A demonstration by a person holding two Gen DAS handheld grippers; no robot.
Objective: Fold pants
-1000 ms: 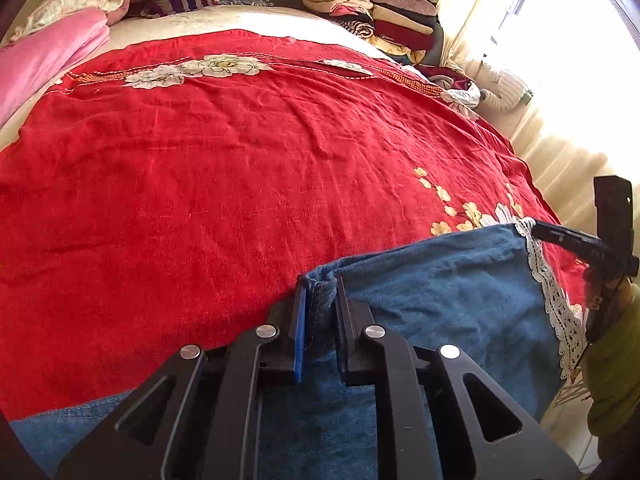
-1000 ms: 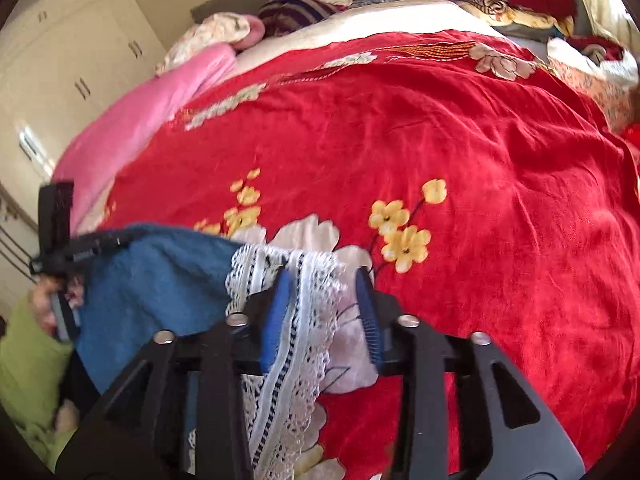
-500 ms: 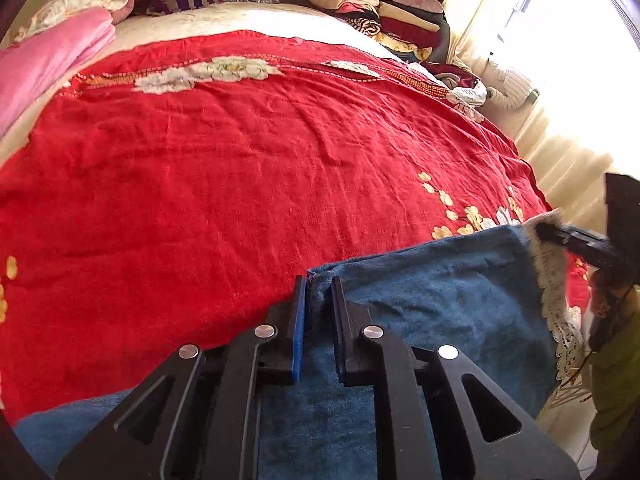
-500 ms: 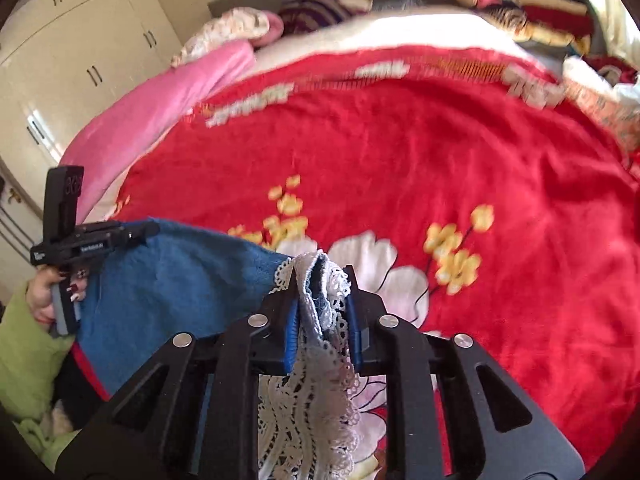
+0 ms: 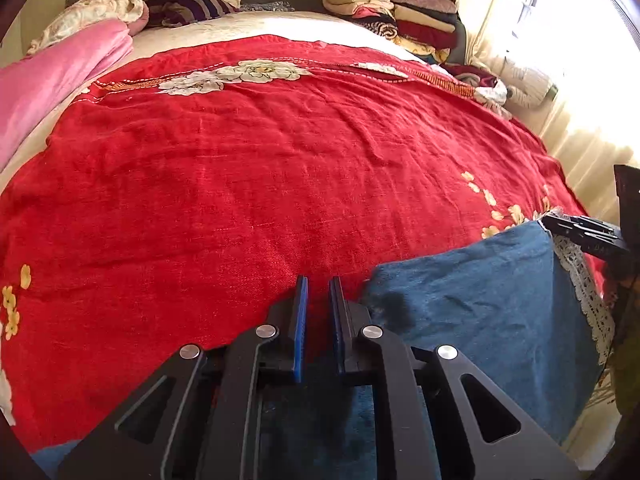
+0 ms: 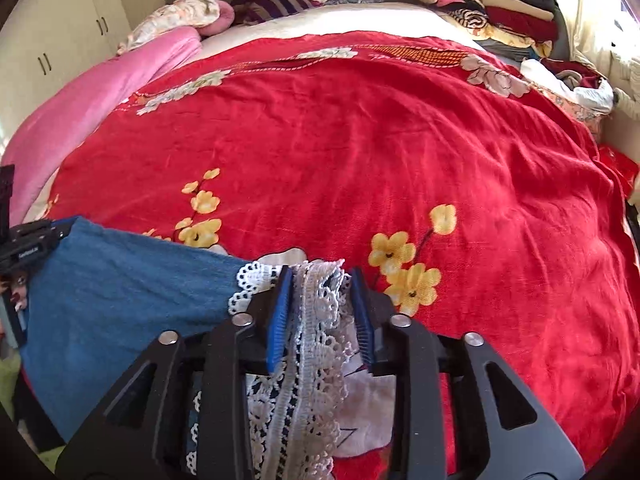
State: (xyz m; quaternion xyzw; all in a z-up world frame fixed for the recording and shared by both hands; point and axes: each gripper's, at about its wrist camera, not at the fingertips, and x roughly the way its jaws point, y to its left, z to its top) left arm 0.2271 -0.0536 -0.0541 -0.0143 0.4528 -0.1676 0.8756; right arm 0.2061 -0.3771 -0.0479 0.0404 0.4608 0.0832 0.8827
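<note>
The blue denim pants (image 5: 480, 300) lie at the near edge of the red flowered blanket (image 5: 280, 160), with a white lace hem (image 6: 320, 320) on their right end. My left gripper (image 5: 318, 292) has its jaws almost together, and only red blanket shows between the tips. The pants' left corner lies just right of it, and blue cloth runs under its body. My right gripper (image 6: 320, 284) is opening, with the lace hem loose between its blue pads. The pants (image 6: 120, 292) stretch left from there to the left gripper (image 6: 32, 240).
A pink quilt (image 5: 48, 76) and pillows lie along the bed's far left. Stacks of folded clothes (image 5: 400, 12) stand at the far right corner by the bright curtain (image 5: 580, 80). White cupboards (image 6: 60, 40) stand to the left. A hand (image 6: 16, 284) holds the left gripper.
The pants' corner that sat between the left jaws now lies to their right. The right jaws closed on the lace half a second ago and have spread again.
</note>
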